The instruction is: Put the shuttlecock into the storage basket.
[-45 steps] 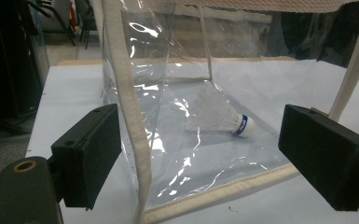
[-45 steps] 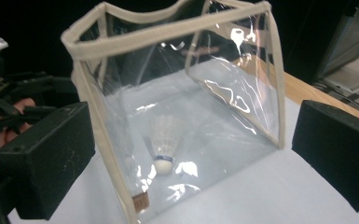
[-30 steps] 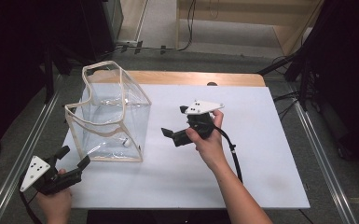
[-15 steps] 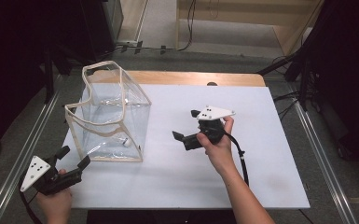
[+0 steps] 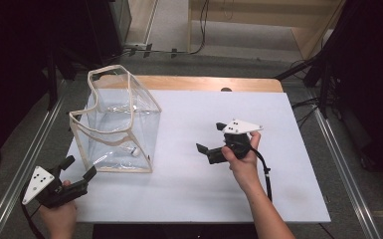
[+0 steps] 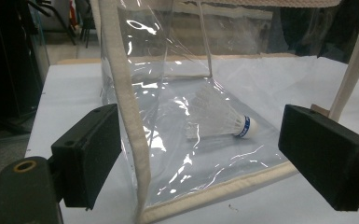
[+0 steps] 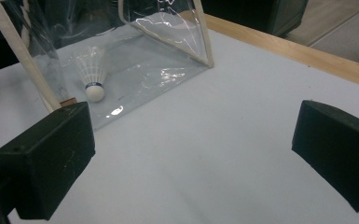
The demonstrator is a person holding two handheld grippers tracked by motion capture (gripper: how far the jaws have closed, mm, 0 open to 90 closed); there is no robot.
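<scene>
A clear plastic bag (image 5: 114, 124) with cream trim stands upright on the left of the white table (image 5: 194, 194). A white shuttlecock (image 5: 131, 149) with a blue band lies inside it on the bottom; the shuttlecock (image 6: 221, 120) lies on its side behind the bag wall (image 6: 177, 154). My left gripper (image 5: 77, 169) is open just off the table's front left corner, its jaws facing the bag's near edge. My right gripper (image 5: 213, 140) is open over the middle of the table, right of the bag, empty. The right gripper view has the shuttlecock (image 7: 93, 74) in the bag (image 7: 168, 42).
A wooden strip (image 5: 204, 83) runs along the table's far edge. Metal rails (image 5: 25, 164) flank both sides of the table. Dark equipment and cables stand on the floor beyond. A black cable (image 5: 264, 172) trails from the right gripper along the forearm.
My right gripper has drawn back from the bag toward the right and nearer the front of the table. The left gripper has stayed put.
</scene>
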